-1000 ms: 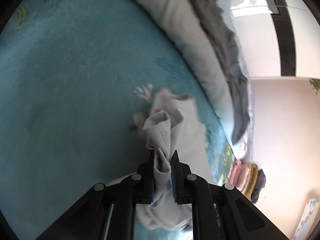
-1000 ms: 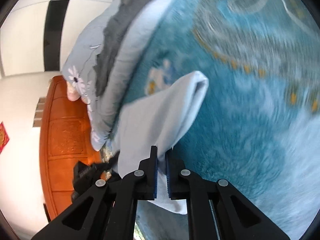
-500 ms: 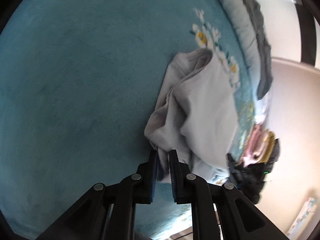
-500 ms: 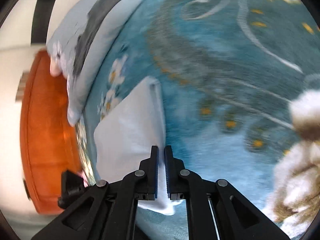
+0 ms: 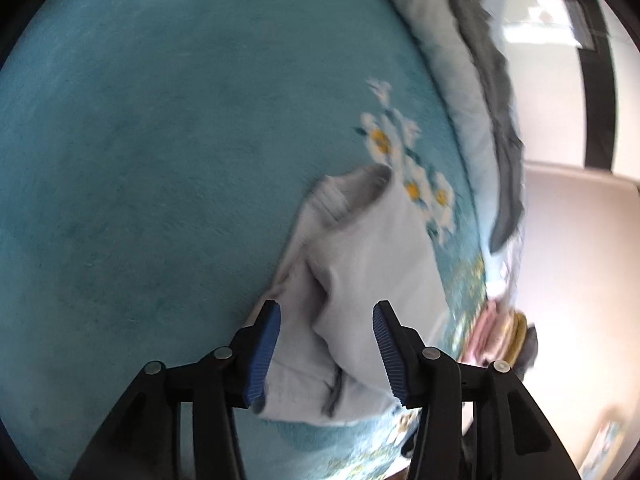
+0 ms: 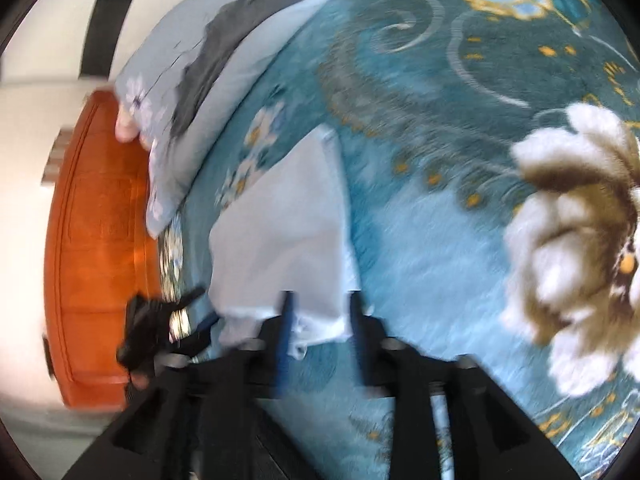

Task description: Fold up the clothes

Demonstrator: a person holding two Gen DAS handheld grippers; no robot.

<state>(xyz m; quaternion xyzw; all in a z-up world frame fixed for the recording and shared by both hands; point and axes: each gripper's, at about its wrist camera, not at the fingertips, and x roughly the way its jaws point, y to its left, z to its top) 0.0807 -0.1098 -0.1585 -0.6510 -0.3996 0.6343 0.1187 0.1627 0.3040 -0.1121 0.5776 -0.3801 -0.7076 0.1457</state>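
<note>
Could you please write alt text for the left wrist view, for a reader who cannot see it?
The left gripper, its jaws opening, hovers over a folded pale grey garment lying on a teal blanket; the pads do not press the cloth. Beyond the garment are white flowers in the blanket's pattern and a grey and pale blue pillow.

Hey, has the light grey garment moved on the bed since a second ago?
Yes. The light grey garment was hanging bunched above the teal blanket; it now lies flat beside the blanket's daisy print, below the pillow.
</note>
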